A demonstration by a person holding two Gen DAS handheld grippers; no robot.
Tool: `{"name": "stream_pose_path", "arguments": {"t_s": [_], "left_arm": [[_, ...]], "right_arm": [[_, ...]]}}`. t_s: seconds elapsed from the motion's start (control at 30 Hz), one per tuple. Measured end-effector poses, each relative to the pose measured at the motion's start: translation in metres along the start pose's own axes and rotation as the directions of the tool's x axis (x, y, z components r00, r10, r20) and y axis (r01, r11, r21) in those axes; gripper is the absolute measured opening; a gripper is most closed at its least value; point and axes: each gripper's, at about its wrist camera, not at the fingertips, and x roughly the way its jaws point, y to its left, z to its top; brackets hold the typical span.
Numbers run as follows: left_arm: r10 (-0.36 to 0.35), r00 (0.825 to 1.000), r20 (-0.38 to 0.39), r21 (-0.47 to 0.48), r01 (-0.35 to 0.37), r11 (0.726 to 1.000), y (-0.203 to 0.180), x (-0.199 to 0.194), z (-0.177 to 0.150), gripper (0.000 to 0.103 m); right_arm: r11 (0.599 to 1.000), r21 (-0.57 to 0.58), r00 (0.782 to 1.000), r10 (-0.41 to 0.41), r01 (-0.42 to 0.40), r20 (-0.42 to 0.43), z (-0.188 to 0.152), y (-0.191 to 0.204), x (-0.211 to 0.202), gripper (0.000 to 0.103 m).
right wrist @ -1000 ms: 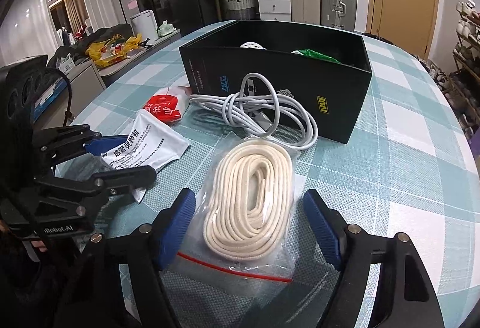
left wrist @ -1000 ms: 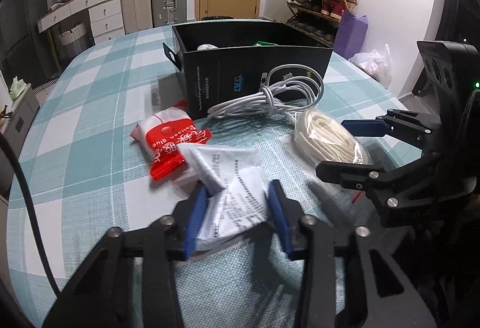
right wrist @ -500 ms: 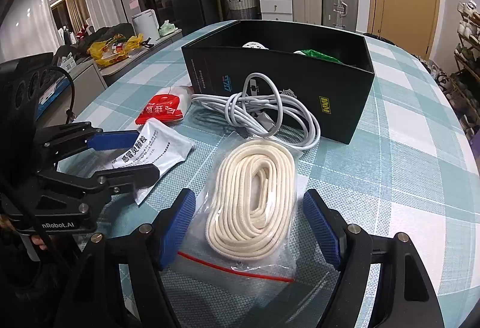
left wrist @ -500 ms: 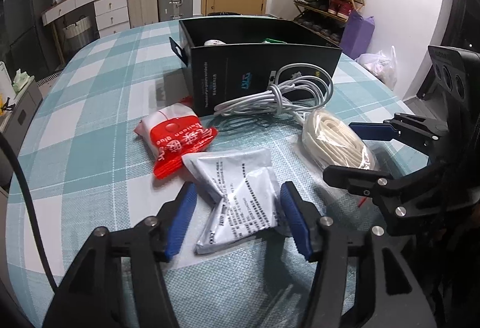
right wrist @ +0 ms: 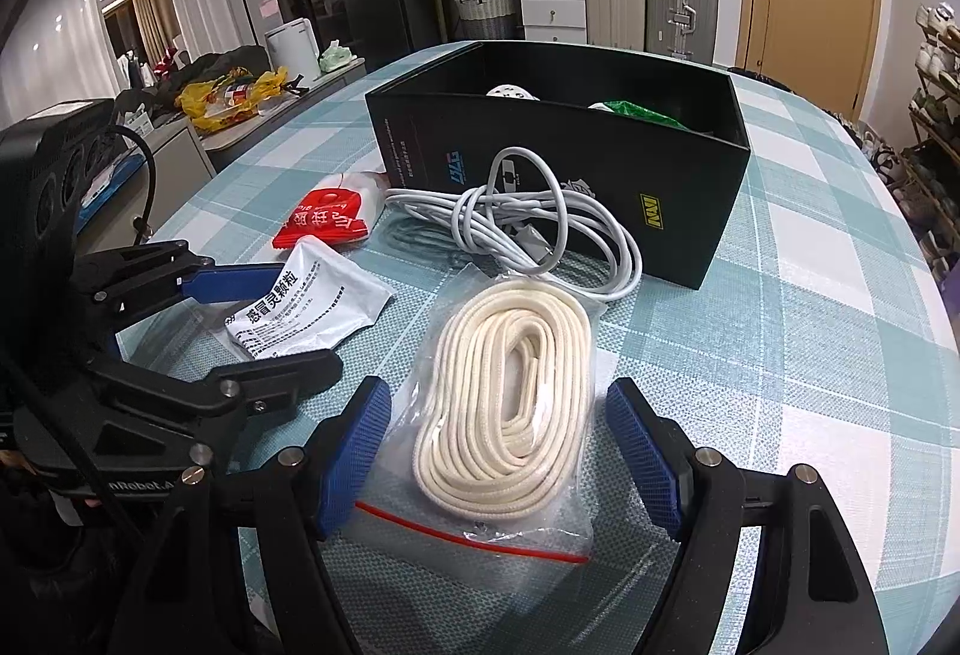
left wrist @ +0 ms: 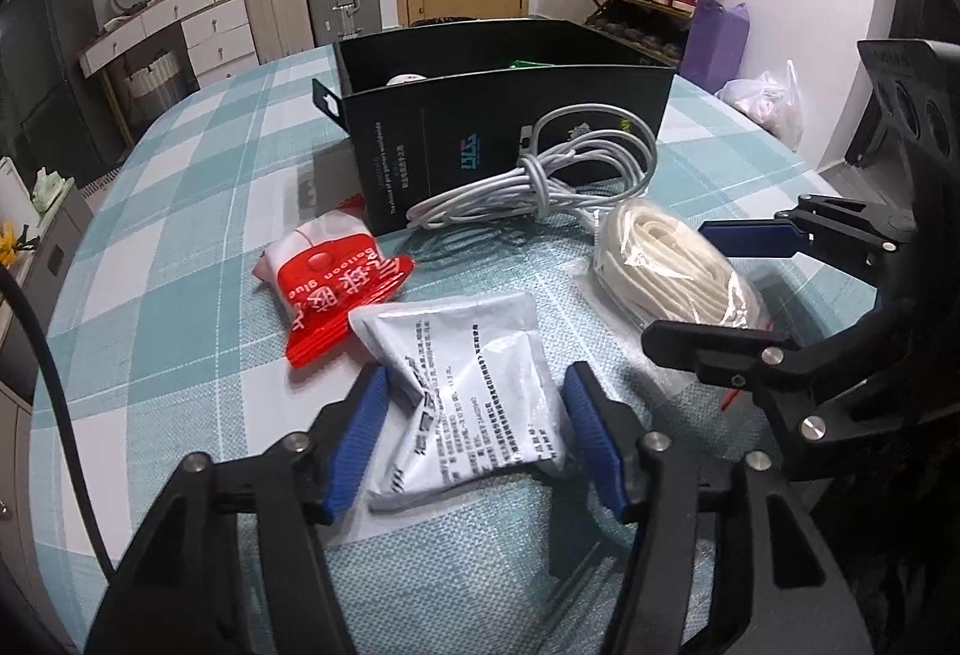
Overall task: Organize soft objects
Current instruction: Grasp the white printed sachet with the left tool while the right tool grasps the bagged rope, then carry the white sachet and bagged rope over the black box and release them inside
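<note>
A white printed sachet [left wrist: 474, 379] lies on the checked tablecloth between the open jaws of my left gripper [left wrist: 477, 436]; it also shows in the right wrist view [right wrist: 306, 307]. A bag of coiled cream rope [right wrist: 510, 391] lies between the open jaws of my right gripper [right wrist: 501, 454]; it also shows in the left wrist view [left wrist: 672, 265]. A red and white packet [left wrist: 333, 277] and a coiled white cable [left wrist: 540, 181] lie in front of the black box [left wrist: 480, 133].
The black box [right wrist: 600, 199] holds a white thing and a green thing. The table's edge runs along the left, with a cabinet beyond. Suitcases, drawers and a shoe rack stand at the back of the room.
My left gripper's jaws have opened wider around the white sachet and drawn back a little. The right gripper has stayed open around the rope bag.
</note>
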Motion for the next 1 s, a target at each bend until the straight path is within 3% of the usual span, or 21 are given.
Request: {"name": "stream_pose_path", "arguments": {"t_s": [0.23,0.43,0.83,1.0], "left_arm": [[-0.034,0.999,0.011,0.007,0.033,0.999,0.002,-0.003,0.001,0.036],[-0.046,0.999,0.013,0.024,0.046,0.999,0.0,-0.005,0.001,0.034],[-0.09,0.995,0.052,-0.034,0.092,0.995,0.009,-0.012,0.001,0.033],[-0.102,0.991,0.092,-0.06,0.108,0.992,0.013,-0.021,0.003,0.033]], "right_arm": [[1.0,-0.003,1.0,-0.002,0.002,0.0,0.001,0.0,-0.001,0.077],[1.0,-0.008,1.0,0.01,-0.01,-0.003,0.002,0.002,0.002,0.077],[0.999,-0.037,0.999,0.033,-0.033,0.014,-0.003,0.004,-0.003,0.041],[0.998,-0.048,0.998,0.042,-0.04,0.045,-0.004,0.005,-0.011,0.035]]}}
